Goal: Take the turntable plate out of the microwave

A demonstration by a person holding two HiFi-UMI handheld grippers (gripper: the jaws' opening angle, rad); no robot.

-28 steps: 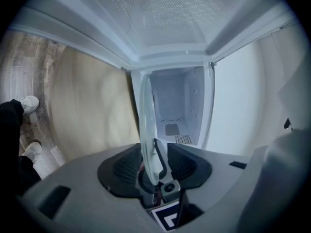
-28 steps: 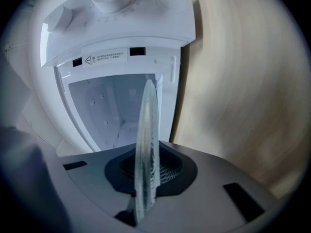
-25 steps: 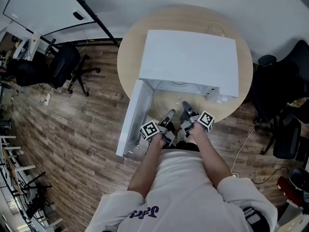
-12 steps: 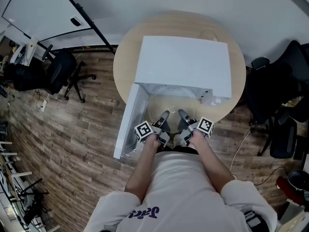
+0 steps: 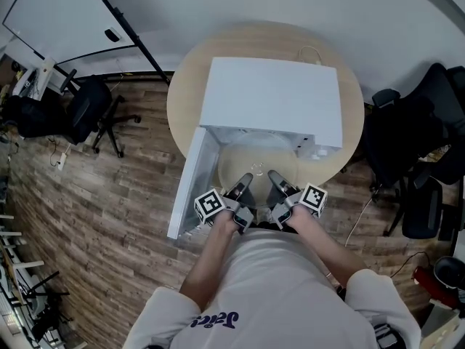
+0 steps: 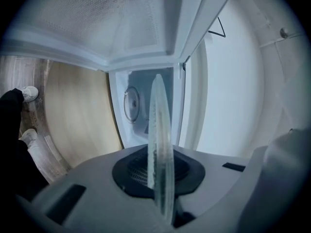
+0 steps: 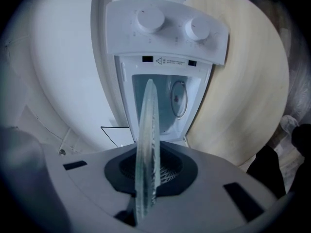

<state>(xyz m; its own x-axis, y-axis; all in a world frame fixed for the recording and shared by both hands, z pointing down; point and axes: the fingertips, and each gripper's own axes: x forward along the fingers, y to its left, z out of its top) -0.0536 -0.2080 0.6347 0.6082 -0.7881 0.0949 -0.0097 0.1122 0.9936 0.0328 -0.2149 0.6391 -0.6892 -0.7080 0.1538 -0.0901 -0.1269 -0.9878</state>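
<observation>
While both claws grip its near rim, the turntable plate point(image 5: 256, 162) hangs clear of the counter point(image 5: 187, 86), a pale glass disc lying about level in front of the open mouth of the white microwave point(image 5: 272, 104). Most of the disc is outside the cavity; I cannot tell whether its far rim is past the opening. The left claw point(image 5: 245, 182) has just been closing, and its own view shows the plate point(image 6: 160, 130) edge-on between the two jaws, with the dark pads point(image 6: 141, 171) pressed on the glass, so it has hold of the rim. The right claw point(image 5: 275, 177) is likewise closed down to the thickness of the glass, and the plate's edge point(image 7: 147, 144) runs straight out from between its pads toward the lit cavity. The two claws sit side by side, near each other on the rim facing the person, whose forearms reach in from the bottom of the head view. The microwave's door point(image 5: 190, 187) stands swung open to the left of the plate. In the right gripper view two round knobs point(image 7: 149, 19) show on the control panel beside the cavity. The microwave stands on a round, light wooden counter, and dark office chairs point(image 5: 87, 100) stand on the wooden floor point(image 5: 109, 217) on both sides of it.
</observation>
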